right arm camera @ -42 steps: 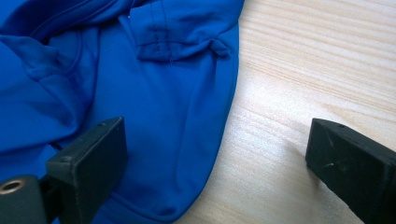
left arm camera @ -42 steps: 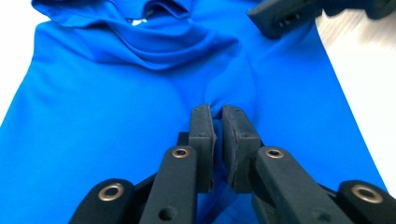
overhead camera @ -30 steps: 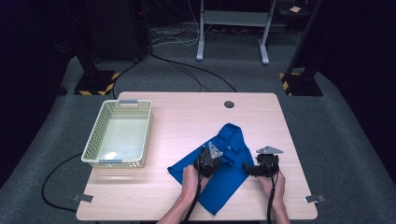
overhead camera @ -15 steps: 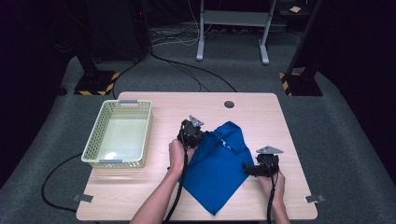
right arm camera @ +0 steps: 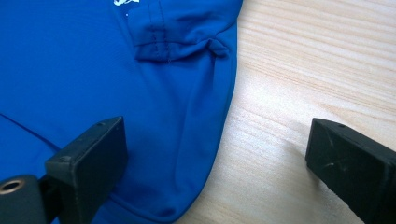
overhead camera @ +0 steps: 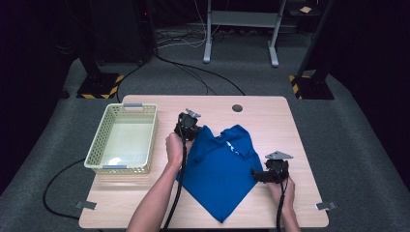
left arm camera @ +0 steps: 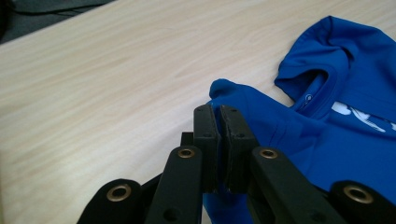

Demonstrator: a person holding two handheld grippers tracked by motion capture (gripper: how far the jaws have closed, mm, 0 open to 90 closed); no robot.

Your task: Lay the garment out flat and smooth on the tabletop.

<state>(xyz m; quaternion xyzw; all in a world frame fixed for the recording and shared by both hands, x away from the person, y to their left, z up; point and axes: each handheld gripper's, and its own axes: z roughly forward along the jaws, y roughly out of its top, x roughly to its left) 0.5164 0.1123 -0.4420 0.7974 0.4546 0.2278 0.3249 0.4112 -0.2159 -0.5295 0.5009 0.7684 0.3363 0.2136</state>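
A blue shirt with white print lies spread on the wooden table. My left gripper is at the shirt's far left corner, close to the basket. In the left gripper view its jaws are shut on a fold of the blue shirt, and the collar lies off to the right. My right gripper rests at the shirt's right edge. In the right gripper view it stands open, one pad over the blue shirt and the other over bare wood.
A pale yellow mesh basket stands on the table's left side, right beside my left hand. A round hole sits near the far edge. Cables trail from both grippers over the front edge.
My left gripper has carried its corner of the shirt away from me and to the left, toward the basket, spreading the cloth wider. The right gripper has stayed in place.
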